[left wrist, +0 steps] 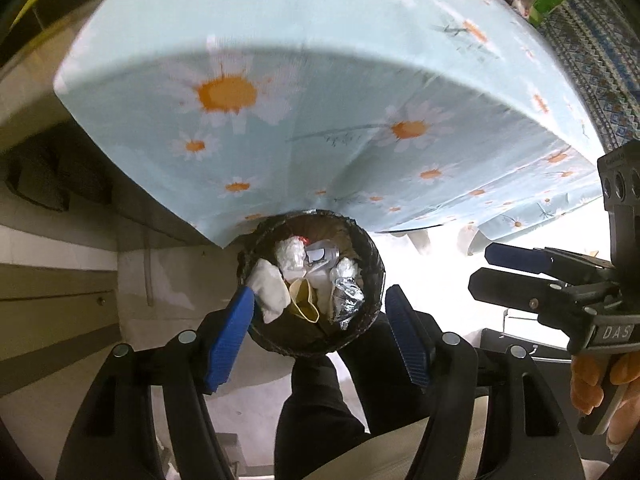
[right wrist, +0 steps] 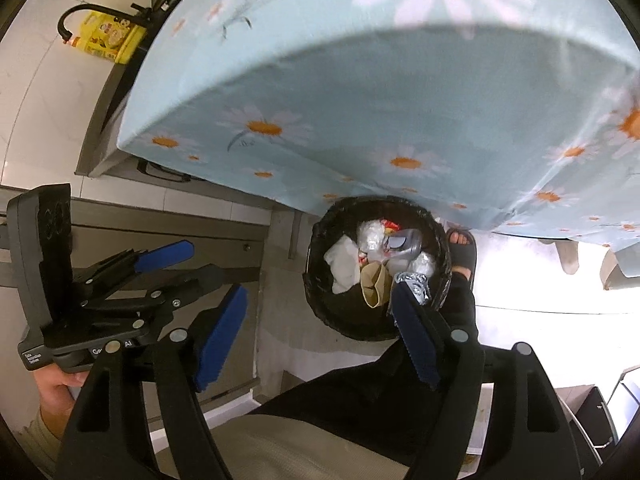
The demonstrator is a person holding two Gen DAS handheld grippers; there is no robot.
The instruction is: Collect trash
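While both of your tools hang over the floor, the left gripper point(left wrist: 320, 332) and the right gripper point(right wrist: 320, 328) stand with jaws apart and nothing between the pads, the collected trash point(left wrist: 308, 280) already lying in the black-lined bin point(left wrist: 372, 256) below them: crumpled white paper, a tan paper piece and foil wads. From here, the likely slip is a finger catching the loose liner at the rim, which could tip the bin or spill paper onto the floor; your foot in a dark sandal point(right wrist: 464, 252) sits just beside it and could nudge it too. Pale tile point(right wrist: 32, 92) spreads around, a daisy-print blue tablecloth point(left wrist: 304, 80) overhangs the bin, and what looks like a yellow bag point(right wrist: 108, 38) rests farther off.
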